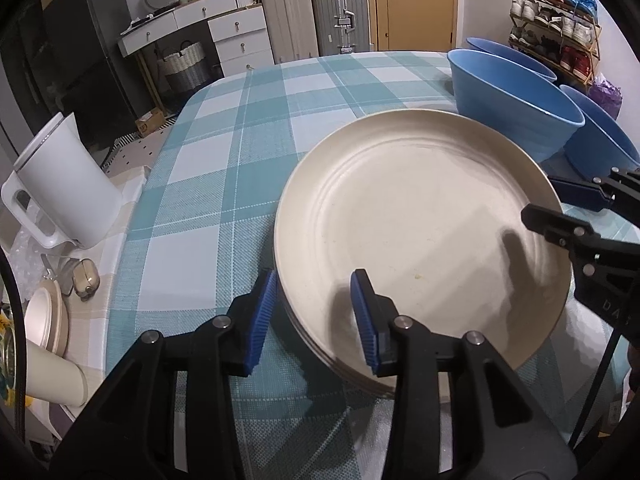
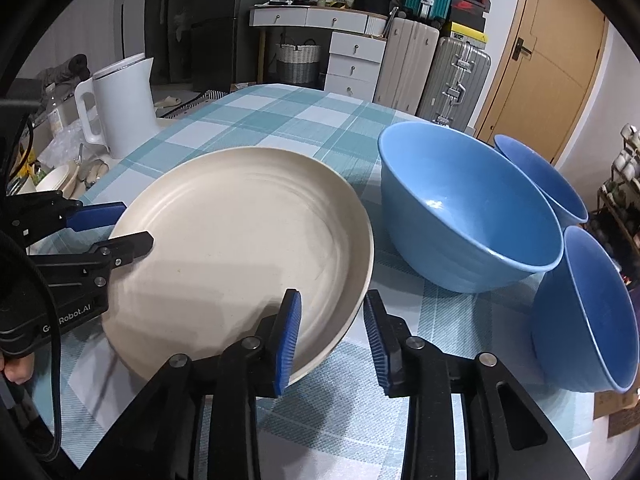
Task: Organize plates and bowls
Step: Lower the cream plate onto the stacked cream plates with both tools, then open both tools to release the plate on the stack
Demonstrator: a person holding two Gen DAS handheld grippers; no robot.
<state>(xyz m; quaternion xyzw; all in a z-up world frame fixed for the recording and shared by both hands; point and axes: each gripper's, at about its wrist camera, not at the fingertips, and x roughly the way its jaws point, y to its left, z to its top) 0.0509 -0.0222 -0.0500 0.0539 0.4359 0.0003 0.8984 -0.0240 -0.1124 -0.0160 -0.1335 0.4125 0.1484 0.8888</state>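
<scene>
A stack of cream plates (image 1: pixel 420 220) (image 2: pixel 240 232) lies on the teal checked tablecloth (image 1: pixel 240 140). My left gripper (image 1: pixel 316 316) (image 2: pixel 120 230) straddles the stack's near-left rim, one blue pad outside it and one over the top plate, neither pressing. My right gripper (image 2: pixel 332 340) (image 1: pixel 554 204) straddles the opposite rim the same way, with clear gaps on both sides. To the right of the plates stand three blue bowls: a large one (image 2: pixel 460 208) (image 1: pixel 512 100), one behind it (image 2: pixel 540 176), and one tilted near the table edge (image 2: pixel 588 312).
A white kettle (image 1: pixel 64 184) (image 2: pixel 124 104) stands on a side counter left of the table, with cream cups and small dishes (image 1: pixel 44 316) near it. Suitcases (image 1: pixel 312 12), a drawer unit and a door lie beyond the far edge; a shoe rack (image 1: pixel 556 20) stands at the right.
</scene>
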